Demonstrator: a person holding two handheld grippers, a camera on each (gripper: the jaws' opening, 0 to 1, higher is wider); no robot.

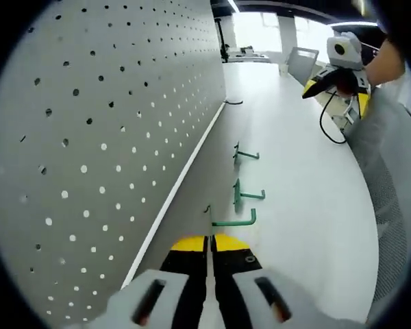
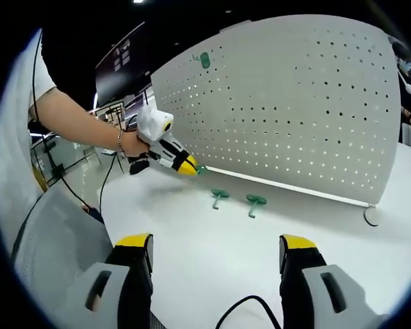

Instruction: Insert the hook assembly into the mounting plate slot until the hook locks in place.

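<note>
Left gripper view: left gripper (image 1: pixel 210 248), grey body with black jaws tipped yellow, the two jaws pressed together with only a thin seam between them; whether anything is pinched at the tips cannot be told. Nearest green hook (image 1: pixel 234 221), long bar with upturned end, lies on the white table (image 1: pixel 308 205) just beyond the jaw tips. Second green hook (image 1: pixel 246 195) and third green hook (image 1: pixel 245 155) lie farther along the table, each with a flat back plate and a projecting arm, well apart from one another and near the foot of the board. White pegboard (image 1: pixel 103 137), upright, perforated with rows of small holes, occupies the left side; its lower edge meets the table along a pale strip. Right gripper (image 1: pixel 337 72) sits at the far right, held in a hand, with a black cable (image 1: pixel 327 120) looping below it. Right gripper view: right gripper (image 2: pixel 216 257), jaws spread wide, yellow tips well apart, nothing between them. Left gripper (image 2: pixel 192 166) sits at middle left, held in a hand (image 2: pixel 132 144) with a bracelet at the wrist, its yellow tip touching a small green piece at the base of the pegboard (image 2: pixel 294 103). Two green hooks (image 2: pixel 220 197) and (image 2: pixel 255 201) lie on the table (image 2: pixel 212 240) just right of that tip, near the board. One green fitting (image 2: pixel 205 59) is mounted high on the board, upper left.
</note>
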